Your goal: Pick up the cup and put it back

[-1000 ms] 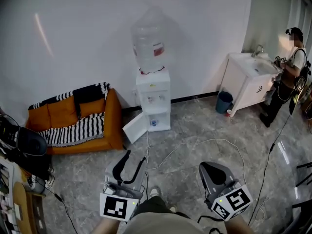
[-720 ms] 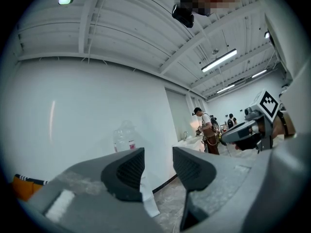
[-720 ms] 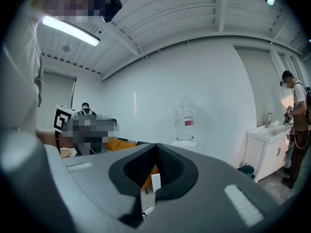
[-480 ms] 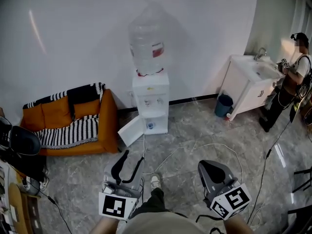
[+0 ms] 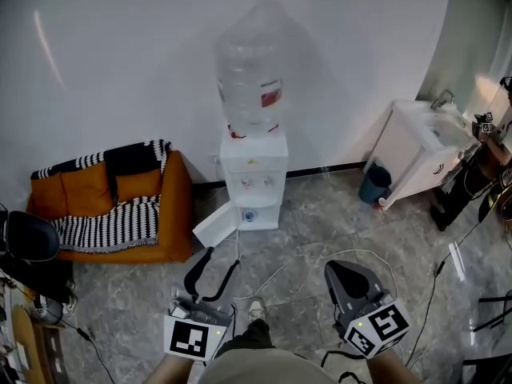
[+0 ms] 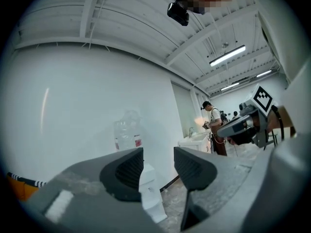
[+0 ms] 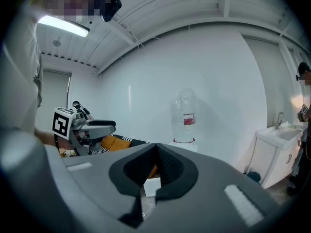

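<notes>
Facing water dispenser (image 5: 254,178) | left claw (image 5: 222,256) spread, empty | right claw (image 5: 344,267) pressed together | cable (image 5: 300,254) lying between | sofa (image 5: 104,206) beside dispenser

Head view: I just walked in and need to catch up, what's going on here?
A person holds a claw in each hand, facing a water dispenser whose lower door hangs open, a small bluish thing, maybe the cup, inside. The left claw has just been opening, the right claw is shut; both are empty and well short of the dispenser.

Small bluish cup (image 5: 250,214), low inside water dispenser (image 5: 254,165)
</notes>
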Motion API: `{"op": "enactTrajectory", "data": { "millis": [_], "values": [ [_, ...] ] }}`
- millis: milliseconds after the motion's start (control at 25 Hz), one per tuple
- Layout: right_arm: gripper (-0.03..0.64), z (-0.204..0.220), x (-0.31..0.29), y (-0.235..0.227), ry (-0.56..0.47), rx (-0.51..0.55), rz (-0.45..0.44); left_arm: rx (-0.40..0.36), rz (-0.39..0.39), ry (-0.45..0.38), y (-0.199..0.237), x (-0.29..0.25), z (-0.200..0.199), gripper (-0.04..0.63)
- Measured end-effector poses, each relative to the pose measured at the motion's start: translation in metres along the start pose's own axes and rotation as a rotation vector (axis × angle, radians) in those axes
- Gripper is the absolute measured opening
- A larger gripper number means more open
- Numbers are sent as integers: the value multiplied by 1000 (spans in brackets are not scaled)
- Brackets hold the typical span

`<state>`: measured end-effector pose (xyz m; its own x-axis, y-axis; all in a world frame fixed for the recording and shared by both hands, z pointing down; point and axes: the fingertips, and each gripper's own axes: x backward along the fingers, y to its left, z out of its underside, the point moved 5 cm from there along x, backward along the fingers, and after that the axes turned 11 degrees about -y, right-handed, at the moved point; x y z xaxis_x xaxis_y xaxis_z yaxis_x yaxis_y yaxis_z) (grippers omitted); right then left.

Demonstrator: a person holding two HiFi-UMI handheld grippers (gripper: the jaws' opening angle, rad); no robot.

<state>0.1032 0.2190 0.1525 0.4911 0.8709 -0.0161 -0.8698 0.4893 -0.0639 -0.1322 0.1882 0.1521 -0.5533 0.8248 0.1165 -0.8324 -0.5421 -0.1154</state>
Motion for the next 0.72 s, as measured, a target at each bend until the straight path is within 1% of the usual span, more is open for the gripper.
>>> {"op": "enactTrajectory", "data": {
  "millis": [120, 400, 560, 720],
  "values": [
    [3, -1, -45, -18, 18, 10, -3, -10, 0, 18, 31, -32, 9, 192],
    [3, -3, -133, -49, 32, 18, 2, 0, 8, 39, 92, -94, 30, 192],
    [3, -4, -169, -62, 37, 30, 3, 7, 4, 37, 113, -118, 39, 192],
    [3, -2, -194, -73, 51, 36, -5, 14, -11, 58, 126, -128, 52, 192]
  ]
}}
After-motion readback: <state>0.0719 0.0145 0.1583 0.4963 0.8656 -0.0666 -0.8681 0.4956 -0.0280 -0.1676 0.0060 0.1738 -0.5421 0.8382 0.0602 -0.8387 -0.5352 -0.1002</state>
